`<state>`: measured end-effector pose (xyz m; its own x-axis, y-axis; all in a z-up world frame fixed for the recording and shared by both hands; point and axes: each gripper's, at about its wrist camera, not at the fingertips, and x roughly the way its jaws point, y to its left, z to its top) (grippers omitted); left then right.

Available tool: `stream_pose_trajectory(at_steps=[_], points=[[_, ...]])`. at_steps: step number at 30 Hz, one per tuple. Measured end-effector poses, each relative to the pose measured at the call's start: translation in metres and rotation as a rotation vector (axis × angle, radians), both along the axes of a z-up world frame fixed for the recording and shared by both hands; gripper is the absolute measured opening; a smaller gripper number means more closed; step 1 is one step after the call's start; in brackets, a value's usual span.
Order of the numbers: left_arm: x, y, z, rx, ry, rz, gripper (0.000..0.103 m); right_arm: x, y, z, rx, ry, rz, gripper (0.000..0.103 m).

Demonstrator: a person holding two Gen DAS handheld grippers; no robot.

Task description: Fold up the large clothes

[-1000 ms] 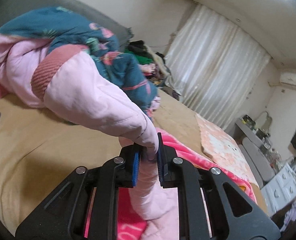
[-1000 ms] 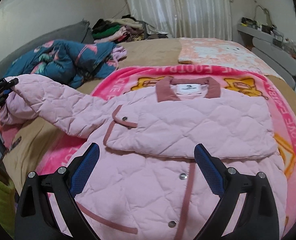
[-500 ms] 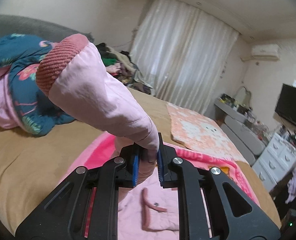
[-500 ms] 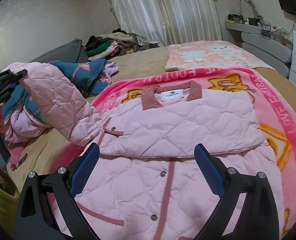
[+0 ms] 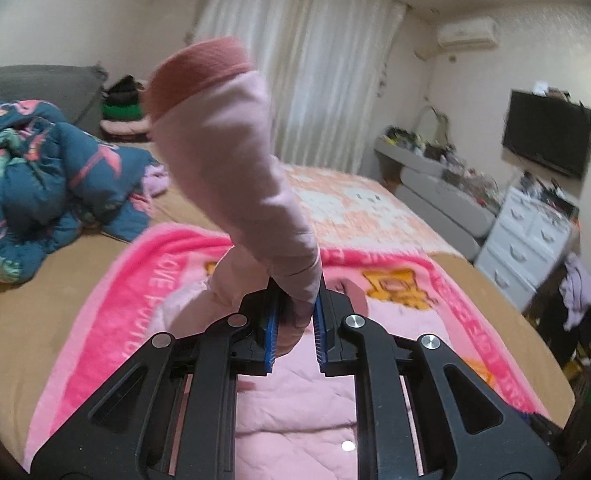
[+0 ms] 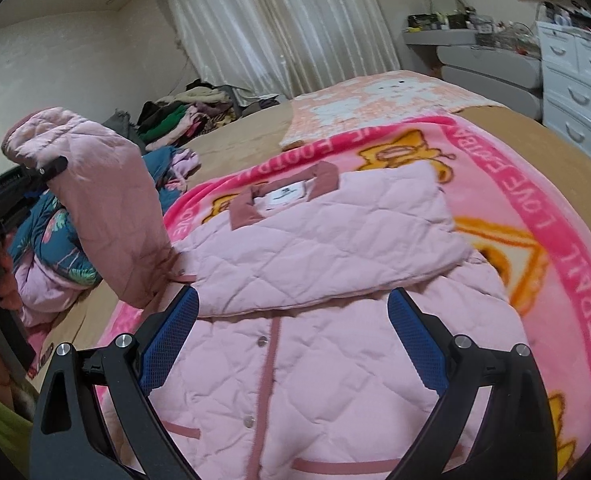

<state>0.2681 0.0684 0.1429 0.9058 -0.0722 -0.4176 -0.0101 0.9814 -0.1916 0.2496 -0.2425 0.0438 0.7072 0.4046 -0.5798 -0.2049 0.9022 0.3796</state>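
Now, sleeve: the left gripper [image 5: 293, 330] has its fingers clamped on the quilted pink sleeve [image 5: 231, 184], which stands up from them with the ribbed cuff [image 5: 199, 68] topmost.
Jacket: the pink jacket [image 6: 335, 368] lies front-up on the pink blanket [image 6: 575, 280] on the bed [image 5: 47, 304]; the other sleeve is already folded across the chest, below the collar [image 6: 287, 196].
Step in hand: by my reading, carrying the held sleeve across to lay it over the body.
Doing it well: keep the grip firm until the cuff is over the chest, then lower so the sleeve lands flat and parallel to the folded one; a sleeve dropped from height would likely bunch at the shoulder.
Right gripper [image 6: 293, 340]: fingers wide apart, holding nothing, poised over the jacket's front; it could pin the shoulder fold.
Clutter: the blue floral quilt [image 5: 43, 184] sits at the left, clear of the jacket.
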Motion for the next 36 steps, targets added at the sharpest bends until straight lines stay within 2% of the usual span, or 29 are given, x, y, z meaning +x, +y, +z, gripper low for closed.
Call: stream_pose_trajectory(at_steps=[6, 12, 18, 22, 23, 24, 25, 26, 27, 28, 30, 33, 36], points=[[0.017, -0.046, -0.024, 0.049, 0.066, -0.076, 0.008, -0.003, -0.031, -0.011, 0.036, 0.021, -0.058, 0.095], [0.029, -0.08, -0.06, 0.092, 0.154, -0.127, 0.008, -0.006, -0.061, -0.022, 0.072, 0.041, -0.108, 0.095], [0.042, -0.118, -0.111, 0.194, 0.297, -0.183, 0.009, -0.005, -0.084, -0.031, 0.093, 0.075, -0.164, 0.095], [0.041, -0.136, -0.134, 0.254, 0.348, -0.21, 0.012, -0.004, -0.09, -0.035, 0.088, 0.088, -0.172, 0.095], [0.041, -0.141, -0.141, 0.275, 0.371, -0.227, 0.019, -0.004, -0.089, -0.036, 0.085, 0.09, -0.17, 0.095], [0.042, -0.145, -0.147, 0.286, 0.401, -0.244, 0.031, -0.004, -0.089, -0.036, 0.082, 0.092, -0.169, 0.095], [0.042, -0.147, -0.152, 0.286, 0.421, -0.257, 0.039, -0.003, -0.091, -0.038, 0.084, 0.094, -0.168, 0.095], [0.042, -0.149, -0.155, 0.284, 0.434, -0.268, 0.057, -0.002, -0.091, -0.038, 0.087, 0.097, -0.169, 0.095], [0.04, -0.15, -0.16, 0.285, 0.459, -0.289, 0.066, -0.001, -0.091, -0.039, 0.088, 0.099, -0.169, 0.095], [0.038, -0.153, -0.164, 0.299, 0.472, -0.298, 0.067, -0.001, -0.091, -0.04, 0.09, 0.102, -0.168, 0.095], [0.028, -0.155, -0.168, 0.337, 0.491, -0.324, 0.077, 0.002, -0.09, -0.042, 0.093, 0.112, -0.165, 0.095], [0.012, -0.15, -0.166, 0.302, 0.5, -0.374, 0.088, 0.009, -0.084, -0.047, 0.099, 0.135, -0.149, 0.095], [-0.001, -0.13, -0.154, 0.291, 0.468, -0.353, 0.093, 0.021, -0.067, -0.053, 0.12, 0.176, -0.097, 0.095]])
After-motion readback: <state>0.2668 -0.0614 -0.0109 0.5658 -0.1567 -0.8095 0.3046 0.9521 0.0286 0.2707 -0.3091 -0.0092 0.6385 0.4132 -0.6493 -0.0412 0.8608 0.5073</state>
